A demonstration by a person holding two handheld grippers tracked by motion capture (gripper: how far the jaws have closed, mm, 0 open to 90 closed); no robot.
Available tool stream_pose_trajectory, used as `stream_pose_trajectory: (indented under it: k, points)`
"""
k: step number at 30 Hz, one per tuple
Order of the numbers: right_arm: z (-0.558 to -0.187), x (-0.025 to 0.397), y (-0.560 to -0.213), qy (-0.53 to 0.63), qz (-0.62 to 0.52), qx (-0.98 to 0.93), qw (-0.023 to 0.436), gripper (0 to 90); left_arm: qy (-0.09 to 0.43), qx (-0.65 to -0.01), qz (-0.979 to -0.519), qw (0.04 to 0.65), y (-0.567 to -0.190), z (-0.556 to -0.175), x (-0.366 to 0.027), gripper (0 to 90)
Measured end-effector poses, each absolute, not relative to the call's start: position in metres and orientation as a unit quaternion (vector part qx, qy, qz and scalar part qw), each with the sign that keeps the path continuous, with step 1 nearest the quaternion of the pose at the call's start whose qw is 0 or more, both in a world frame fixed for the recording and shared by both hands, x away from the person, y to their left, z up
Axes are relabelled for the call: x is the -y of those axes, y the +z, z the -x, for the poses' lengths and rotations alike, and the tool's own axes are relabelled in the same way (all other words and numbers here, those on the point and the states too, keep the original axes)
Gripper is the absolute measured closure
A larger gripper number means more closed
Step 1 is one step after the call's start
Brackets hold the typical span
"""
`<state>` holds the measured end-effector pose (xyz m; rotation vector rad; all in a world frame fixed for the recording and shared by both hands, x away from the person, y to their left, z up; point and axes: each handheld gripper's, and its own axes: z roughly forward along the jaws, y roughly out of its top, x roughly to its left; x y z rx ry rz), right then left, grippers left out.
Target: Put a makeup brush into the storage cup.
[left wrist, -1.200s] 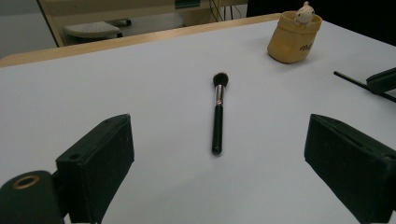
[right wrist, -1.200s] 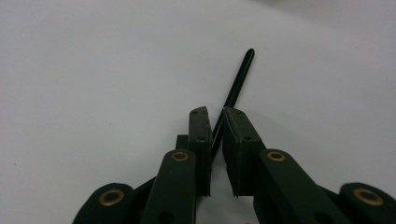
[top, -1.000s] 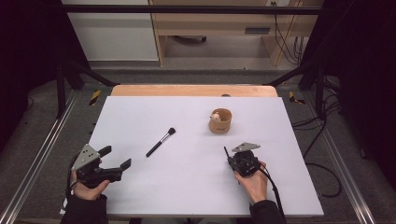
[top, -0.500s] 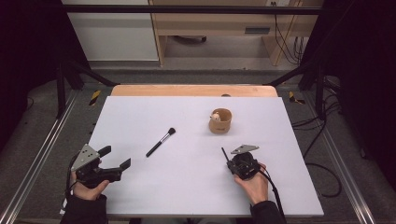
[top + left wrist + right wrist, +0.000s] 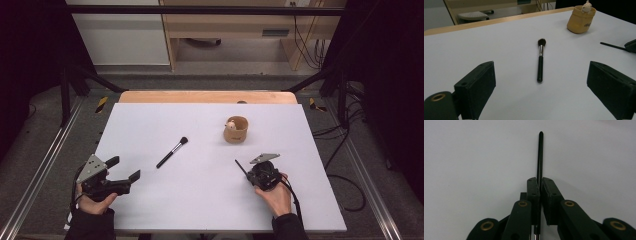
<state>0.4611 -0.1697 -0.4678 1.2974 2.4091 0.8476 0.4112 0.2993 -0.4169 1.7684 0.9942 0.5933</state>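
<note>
Right gripper (image 5: 539,187): fingers (image 5: 533,191) clamped on a thin black brush handle (image 5: 540,155), which sticks out ahead of them, low over the white tabletop (image 5: 200,200), lower right of centre in the high view. Left gripper (image 5: 122,170): fingers (image 5: 476,86) wide apart, holding nothing, lower left. Makeup brush (image 5: 540,60) lies flat centre frame, bristles toward the far edge, untouched. Tan holder cup (image 5: 236,129) with a small figure on its rim stands upright, upper right of centre. Likely job: brushes into the cup. Judged early stage: one brush gripped but not in the cup, the second not yet picked up.
</note>
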Motion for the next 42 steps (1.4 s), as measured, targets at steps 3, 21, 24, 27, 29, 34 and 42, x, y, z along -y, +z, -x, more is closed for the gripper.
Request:
stream_pose_trajectory:
  k: [3, 21, 24, 27, 29, 34, 42]
  points:
    - [-0.461, 0.169, -0.465, 0.297, -0.454, -0.829, 0.138, 77.2, 0.245, -0.41, -0.728, 0.492, -0.417, -0.411, -0.3, 7.6]
    - [-0.481, 0.155, -0.442, 0.199, -0.447, -0.867, 0.093, 63.5, 0.241, -0.409, -0.731, 0.489, -0.417, -0.412, -0.299, 7.6]
    - [-0.483, 0.153, -0.445, 0.186, -0.445, -0.872, 0.084, 66.1, 0.242, -0.409, -0.732, 0.489, -0.417, -0.411, -0.299, 7.5]
    - [-0.484, 0.151, -0.448, 0.175, -0.442, -0.876, 0.079, 68.1, 0.242, -0.408, -0.732, 0.488, -0.417, -0.412, -0.298, 7.5]
    - [-0.484, 0.151, -0.449, 0.17, -0.441, -0.878, 0.072, 69.6, 0.241, -0.408, -0.733, 0.488, -0.417, -0.412, -0.298, 7.5]
    - [-0.486, 0.15, -0.45, 0.16, -0.438, -0.882, 0.074, 73.3, 0.241, -0.409, -0.733, 0.487, -0.417, -0.412, -0.298, 7.5]
    - [-0.488, 0.145, -0.449, 0.14, -0.446, -0.881, 0.068, 78.9, 0.241, -0.407, -0.734, 0.487, -0.417, -0.412, -0.298, 7.6]
